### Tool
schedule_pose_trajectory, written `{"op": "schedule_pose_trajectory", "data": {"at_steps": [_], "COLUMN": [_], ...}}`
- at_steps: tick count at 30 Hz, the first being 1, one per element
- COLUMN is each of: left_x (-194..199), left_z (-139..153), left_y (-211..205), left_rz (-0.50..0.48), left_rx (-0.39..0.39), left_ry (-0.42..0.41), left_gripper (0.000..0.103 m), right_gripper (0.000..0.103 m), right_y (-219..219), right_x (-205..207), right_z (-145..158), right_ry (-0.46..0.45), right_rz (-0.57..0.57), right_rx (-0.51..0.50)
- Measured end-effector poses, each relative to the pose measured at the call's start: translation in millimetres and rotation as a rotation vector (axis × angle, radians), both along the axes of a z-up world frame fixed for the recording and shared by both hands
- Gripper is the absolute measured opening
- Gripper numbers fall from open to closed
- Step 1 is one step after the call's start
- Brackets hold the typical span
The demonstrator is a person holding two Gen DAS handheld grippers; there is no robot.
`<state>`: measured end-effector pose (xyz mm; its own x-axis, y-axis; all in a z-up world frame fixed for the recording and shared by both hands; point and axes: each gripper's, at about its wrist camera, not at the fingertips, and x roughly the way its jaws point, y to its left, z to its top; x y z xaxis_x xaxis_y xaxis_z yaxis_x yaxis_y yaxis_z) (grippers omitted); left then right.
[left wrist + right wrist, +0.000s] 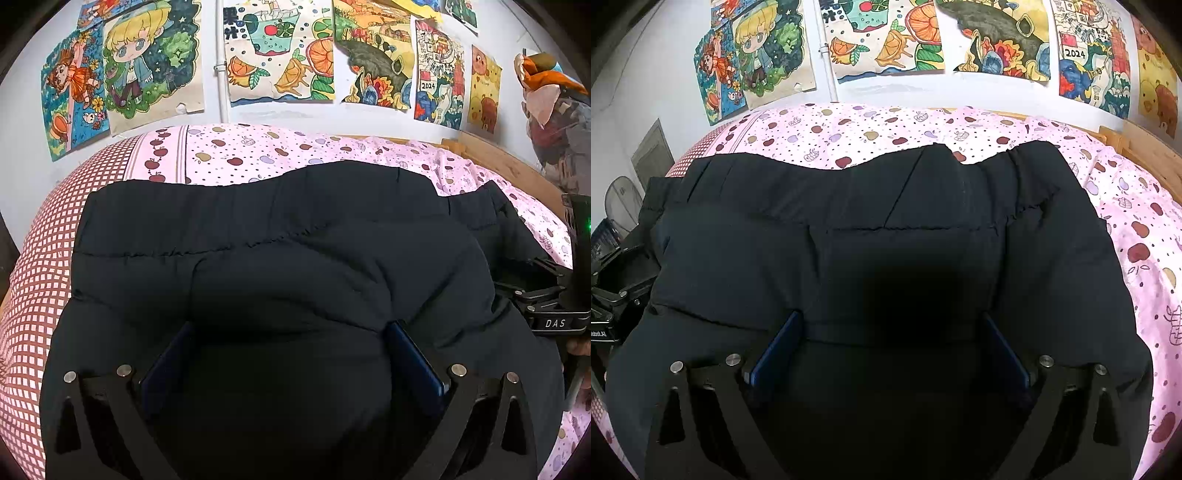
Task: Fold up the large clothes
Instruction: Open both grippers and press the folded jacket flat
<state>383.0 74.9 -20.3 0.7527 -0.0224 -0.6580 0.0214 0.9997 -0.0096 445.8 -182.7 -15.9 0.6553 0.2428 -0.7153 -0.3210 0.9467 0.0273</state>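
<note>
Garment: black padded garment (280,236), lying on the pink apple-print bedspread (258,151), filling most of both wrist views.
Long axis: runs left to right across my view; far edge parallel to the wall of drawings (280,55).
Far edge: gathered band (849,192), wavy, resting flat on the bedspread.
Near edge: a puffed fold bulges up directly between the fingers of each tool.
My left gripper (291,354): fingers spread wide, blue pads (417,358) flanking a mound of black cloth; whether cloth is actually gripped, I cannot tell.
My right gripper (890,343): fingers likewise spread, a flat seam strip (890,328) spanning pad to pad; no pinch evident.
Arm spacing: the tools sit side by side along the near edge, each glimpsing the other at its frame margin.
Nearer arm: neither, I judge; both seem equally close to the near edge.
Coming move, as I judge: close both tools on the near edge and carry it away from me toward the band.
</note>
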Motion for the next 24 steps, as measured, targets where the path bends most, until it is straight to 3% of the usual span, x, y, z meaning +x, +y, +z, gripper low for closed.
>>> {"op": "schedule_pose_trajectory", "data": {"at_steps": [24], "left_x": [-23.4], "left_z": [-1.5], "left_y": [-16.0], "left_rz": [0.025], "left_rx": [0.112], "left_ry": [-0.082], "left_gripper": [0.103], "right_gripper": [0.094], "right_y": [-15.7], "right_x": [-22.8], "right_z": [-2.5], "right_ry": [-0.124], "right_rz": [-0.009], "right_rx": [0.062]}}
